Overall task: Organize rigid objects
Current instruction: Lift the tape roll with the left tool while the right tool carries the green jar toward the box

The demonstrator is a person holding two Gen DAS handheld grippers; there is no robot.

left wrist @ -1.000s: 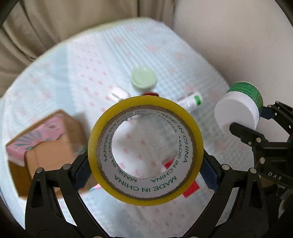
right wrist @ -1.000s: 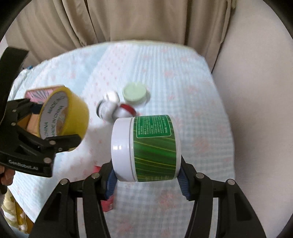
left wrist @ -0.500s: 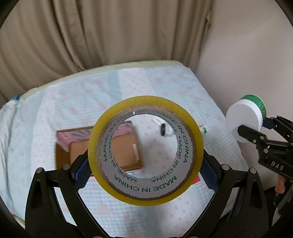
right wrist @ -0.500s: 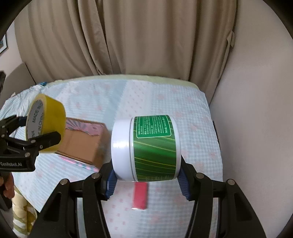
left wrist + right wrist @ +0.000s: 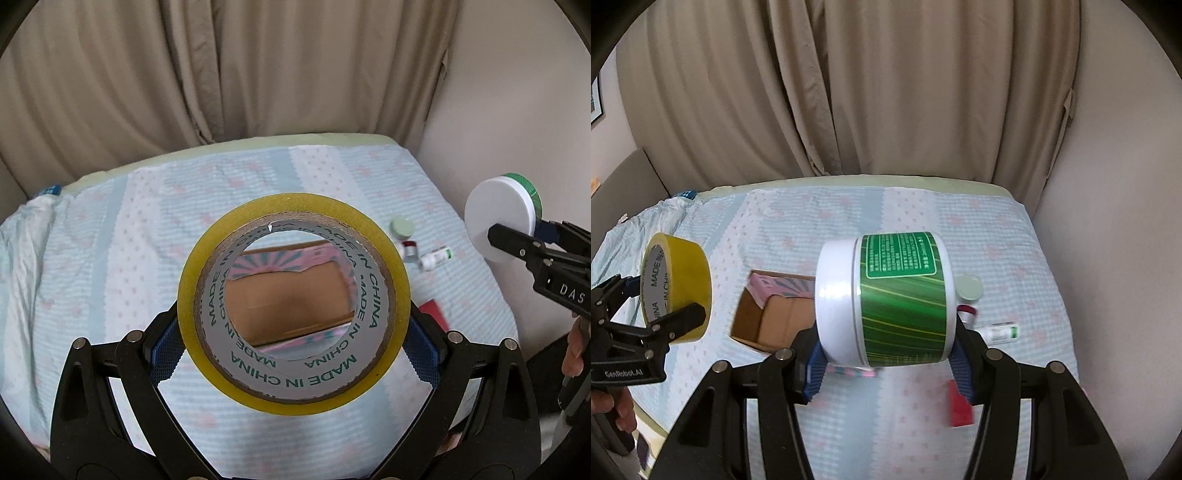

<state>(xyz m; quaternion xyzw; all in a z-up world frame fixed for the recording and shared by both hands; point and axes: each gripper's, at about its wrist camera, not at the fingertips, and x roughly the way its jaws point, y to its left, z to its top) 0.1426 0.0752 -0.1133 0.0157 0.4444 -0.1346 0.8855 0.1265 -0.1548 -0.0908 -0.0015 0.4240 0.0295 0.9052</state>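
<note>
Left tool [image 5: 293,345] pinches the yellow tape roll [image 5: 293,291] at frame centre. Right tool [image 5: 886,356] pinches the green-labelled white jar [image 5: 882,295], centre frame. Beyond, on the bed [image 5: 110,236]: open cardboard box [image 5: 768,317], red packet [image 5: 960,408], small bottles [image 5: 999,332].

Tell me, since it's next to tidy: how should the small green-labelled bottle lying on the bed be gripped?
Grip the bottle across its middle, coming from above with fingers on its long sides. It lies flat, so its round body would likely roll if pinched end to end.
</note>
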